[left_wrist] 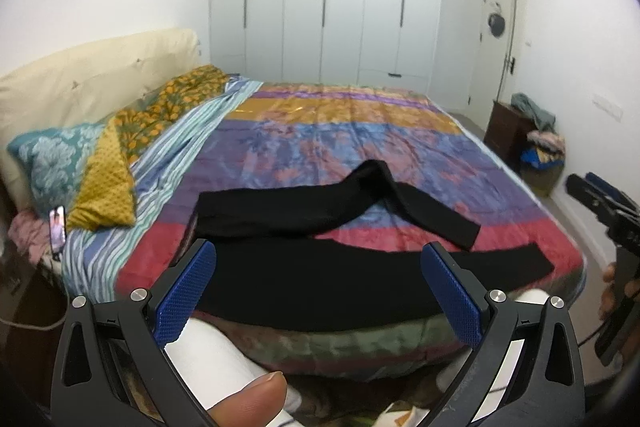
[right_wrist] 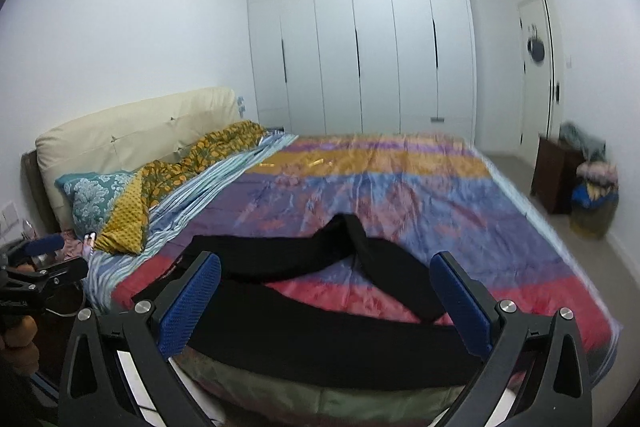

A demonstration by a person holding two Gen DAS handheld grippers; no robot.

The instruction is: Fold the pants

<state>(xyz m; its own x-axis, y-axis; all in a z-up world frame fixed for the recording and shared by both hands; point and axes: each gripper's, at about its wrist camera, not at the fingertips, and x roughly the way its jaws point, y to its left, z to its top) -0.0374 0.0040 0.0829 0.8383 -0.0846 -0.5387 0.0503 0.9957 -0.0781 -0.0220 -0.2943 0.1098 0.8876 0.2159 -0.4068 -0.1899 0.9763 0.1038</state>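
Note:
Black pants (left_wrist: 320,279) lie spread on the near part of a multicoloured bedspread (left_wrist: 360,131). One leg runs along the bed's near edge; the other leg (left_wrist: 352,203) is bent into a peak farther back. My left gripper (left_wrist: 318,279) hangs open above the near edge with nothing between its blue pads (left_wrist: 186,287). In the right wrist view the same pants (right_wrist: 320,339) sit below my right gripper (right_wrist: 326,301), which is open too, with nothing in it. The right gripper also shows at the right edge of the left view (left_wrist: 608,211), held by a hand.
Pillows (left_wrist: 68,167) and a cream headboard (left_wrist: 92,75) lie at the bed's left. A phone (left_wrist: 57,227) leans by the pillows. White wardrobes (left_wrist: 324,7) stand behind the bed. A dark cabinet (left_wrist: 508,131) and a pile of clothes (left_wrist: 544,155) stand on the floor at right.

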